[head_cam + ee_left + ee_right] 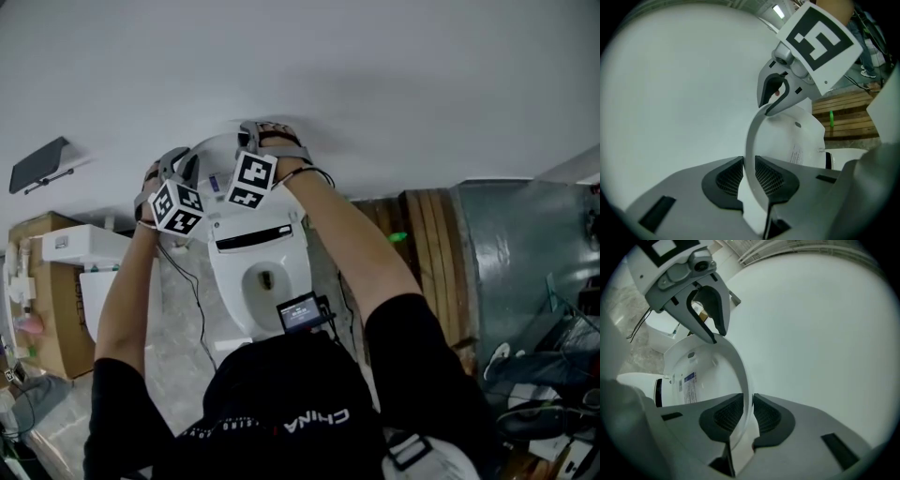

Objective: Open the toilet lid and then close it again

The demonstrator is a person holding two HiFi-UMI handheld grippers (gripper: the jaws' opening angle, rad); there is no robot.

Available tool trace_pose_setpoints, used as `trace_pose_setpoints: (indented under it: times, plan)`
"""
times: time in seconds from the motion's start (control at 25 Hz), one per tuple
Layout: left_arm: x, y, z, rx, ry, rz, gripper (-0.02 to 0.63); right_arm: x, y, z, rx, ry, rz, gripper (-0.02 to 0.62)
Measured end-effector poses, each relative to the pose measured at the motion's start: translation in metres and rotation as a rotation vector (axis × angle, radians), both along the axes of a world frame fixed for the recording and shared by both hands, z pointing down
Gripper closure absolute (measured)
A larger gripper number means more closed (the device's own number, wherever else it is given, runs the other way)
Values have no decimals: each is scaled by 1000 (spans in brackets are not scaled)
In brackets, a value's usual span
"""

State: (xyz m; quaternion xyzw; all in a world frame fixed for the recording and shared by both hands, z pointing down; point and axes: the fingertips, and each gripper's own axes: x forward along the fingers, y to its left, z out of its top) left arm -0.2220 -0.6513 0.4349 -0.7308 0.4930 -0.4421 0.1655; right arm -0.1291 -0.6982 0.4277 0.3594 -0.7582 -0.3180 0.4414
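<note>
The white toilet (265, 267) stands against the pale wall with its bowl uncovered. Its lid (217, 150) is raised nearly upright close to the wall. My left gripper (173, 176) is shut on the lid's top rim, which runs between its dark pads (725, 178). My right gripper (255, 141) is shut on the same rim a little further right. In the left gripper view (749, 176) the lid's inner face (797, 140) and the right gripper (776, 96) show. In the right gripper view (746, 416) the rim (740, 376) curves up to the left gripper (707, 312).
A cardboard box (36, 281) and a white unit (86, 246) stand left of the toilet. A black cable (192, 291) trails over the marble floor. Wooden planks (427, 239) and grey sheeting (511, 253) lie to the right. A small screen (300, 312) hangs at the person's chest.
</note>
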Motion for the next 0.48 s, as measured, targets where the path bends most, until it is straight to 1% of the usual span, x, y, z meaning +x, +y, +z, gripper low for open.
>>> trace_pose_setpoints:
  times: [0.04,0.12,0.32,0.44,0.48]
  plan:
    - [0,0,0,-15,-1,0,526,0,4,-2,10,2,-5,522]
    - [0,2,-1,-39,-8,-5,526,3,13,-9,15,-30,1,522]
    - [-4,19,-15,-3,-21,-36,526,20,47,-17,-5,-73,18,522]
    - [-9,43,-18,8,14,-48,527,34,72,-7,-27,-81,35,529]
    - [-8,52,-18,12,27,-41,536,38,80,-5,-26,-89,47,547]
